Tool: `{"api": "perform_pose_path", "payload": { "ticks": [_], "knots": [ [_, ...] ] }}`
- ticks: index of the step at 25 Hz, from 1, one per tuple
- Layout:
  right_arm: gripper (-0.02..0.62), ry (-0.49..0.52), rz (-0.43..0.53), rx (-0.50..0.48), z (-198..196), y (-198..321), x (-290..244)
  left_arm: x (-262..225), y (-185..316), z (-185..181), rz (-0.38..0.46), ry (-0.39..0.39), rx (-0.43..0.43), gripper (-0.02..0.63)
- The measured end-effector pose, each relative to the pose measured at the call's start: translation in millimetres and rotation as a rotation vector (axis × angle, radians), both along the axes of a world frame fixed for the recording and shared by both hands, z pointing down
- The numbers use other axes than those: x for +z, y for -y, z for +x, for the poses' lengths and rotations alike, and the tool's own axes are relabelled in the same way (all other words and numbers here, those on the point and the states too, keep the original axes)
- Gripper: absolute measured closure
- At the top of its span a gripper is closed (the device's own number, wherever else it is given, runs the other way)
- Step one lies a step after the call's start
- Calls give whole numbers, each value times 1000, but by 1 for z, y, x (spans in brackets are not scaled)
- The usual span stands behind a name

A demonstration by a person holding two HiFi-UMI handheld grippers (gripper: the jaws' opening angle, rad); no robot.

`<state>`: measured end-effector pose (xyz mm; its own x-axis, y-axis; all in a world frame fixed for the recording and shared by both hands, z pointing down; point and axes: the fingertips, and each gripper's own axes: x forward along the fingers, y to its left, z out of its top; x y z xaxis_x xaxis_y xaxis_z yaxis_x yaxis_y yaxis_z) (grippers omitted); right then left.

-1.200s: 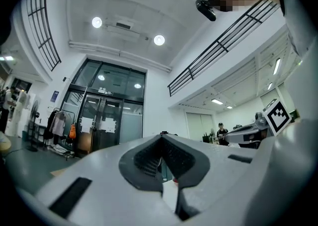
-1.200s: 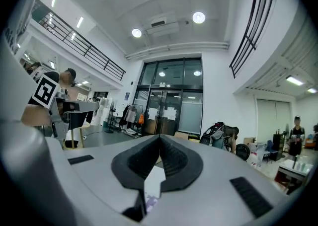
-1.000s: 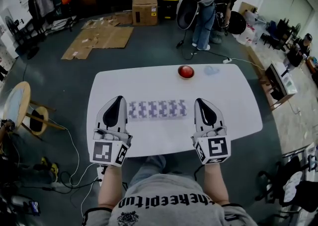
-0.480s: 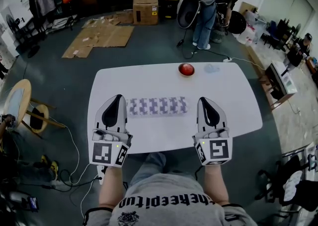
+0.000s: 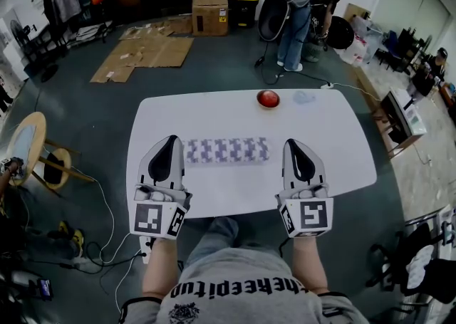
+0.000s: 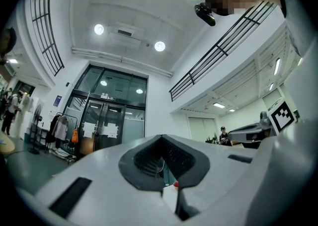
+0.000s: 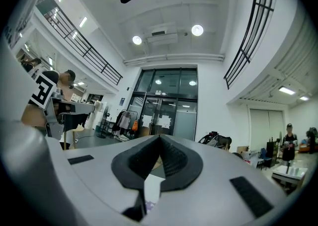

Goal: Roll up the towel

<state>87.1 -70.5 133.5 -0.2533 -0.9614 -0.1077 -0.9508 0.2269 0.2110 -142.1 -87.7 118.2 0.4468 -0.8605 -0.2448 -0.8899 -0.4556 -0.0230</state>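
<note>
Since both the left gripper [image 5: 169, 143] and right gripper [image 5: 291, 146] are pinched shut on nothing, one just off each short end of the towel [image 5: 226, 151], I'd guess the risk is closed tips shoving the cloth across the white table [image 5: 235, 116] and bunching it instead of catching an edge. Towel's a narrow purple-and-white patterned strip lying flat crossways mid-table, between the two.

Bare table [image 5: 342, 152] surrounds the towel [image 5: 226, 151] — only a red button [image 5: 268, 100] and perhaps a pale object [image 5: 303, 99] sit beyond it.
</note>
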Motion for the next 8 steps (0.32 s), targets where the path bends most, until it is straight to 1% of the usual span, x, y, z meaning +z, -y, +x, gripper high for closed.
{"api": "perform_pose_path", "payload": {
  "ticks": [8],
  "knots": [
    [592,26,2,5,2,-1,-4,-2,-2,-2,-3,-3,-2,600]
  ]
}}
